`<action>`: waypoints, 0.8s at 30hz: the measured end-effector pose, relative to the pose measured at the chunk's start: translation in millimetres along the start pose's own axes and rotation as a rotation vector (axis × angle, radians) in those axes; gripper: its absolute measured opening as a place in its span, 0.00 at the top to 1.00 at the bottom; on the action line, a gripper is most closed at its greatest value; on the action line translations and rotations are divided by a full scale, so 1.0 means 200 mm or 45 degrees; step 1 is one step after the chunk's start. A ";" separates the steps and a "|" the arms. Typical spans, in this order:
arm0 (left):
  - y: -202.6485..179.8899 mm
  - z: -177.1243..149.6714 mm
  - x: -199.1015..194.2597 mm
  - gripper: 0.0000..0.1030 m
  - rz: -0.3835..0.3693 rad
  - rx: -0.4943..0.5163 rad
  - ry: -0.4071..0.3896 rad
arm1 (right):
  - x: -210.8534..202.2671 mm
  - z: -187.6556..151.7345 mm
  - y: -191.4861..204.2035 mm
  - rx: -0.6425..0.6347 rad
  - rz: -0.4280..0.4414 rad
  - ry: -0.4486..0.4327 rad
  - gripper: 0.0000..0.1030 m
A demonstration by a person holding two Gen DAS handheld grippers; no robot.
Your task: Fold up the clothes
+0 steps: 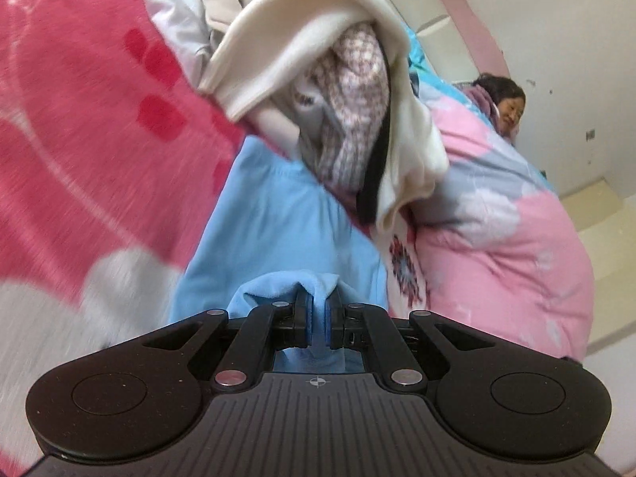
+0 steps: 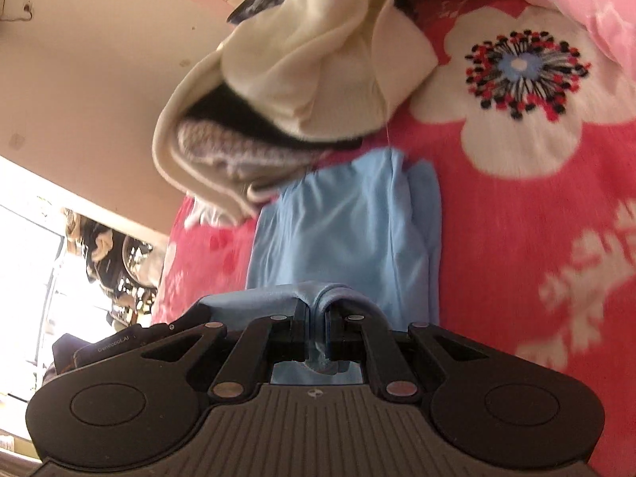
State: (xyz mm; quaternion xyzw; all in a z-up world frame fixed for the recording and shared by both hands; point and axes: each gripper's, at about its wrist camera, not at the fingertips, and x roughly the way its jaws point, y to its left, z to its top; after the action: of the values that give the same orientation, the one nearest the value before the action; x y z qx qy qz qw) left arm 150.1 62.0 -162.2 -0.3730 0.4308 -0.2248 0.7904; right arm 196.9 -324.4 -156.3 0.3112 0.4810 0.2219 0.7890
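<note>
A light blue garment lies on a pink flowered blanket. My left gripper is shut on a bunched edge of it. In the right wrist view the same blue garment stretches away from me, and my right gripper is shut on another bunched edge of it. The blanket also shows there. A pile of unfolded clothes lies just beyond the blue garment, topped by a cream garment, also in the right wrist view.
A pink and grey quilt bulges on the right, with a person lying behind it. In the pile are a patterned knit piece and a black strap. A beige wall and a bright window are at left.
</note>
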 end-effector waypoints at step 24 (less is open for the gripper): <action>0.39 0.18 0.30 0.72 -0.263 -0.478 -0.062 | 0.29 0.11 -0.63 0.843 0.599 -0.285 0.69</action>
State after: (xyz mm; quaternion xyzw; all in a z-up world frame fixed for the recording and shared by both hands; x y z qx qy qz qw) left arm 214.7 83.7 -240.9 -0.5612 0.4053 -0.2115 0.6900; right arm 247.6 -382.6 -274.0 0.6716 0.3533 0.1943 0.6216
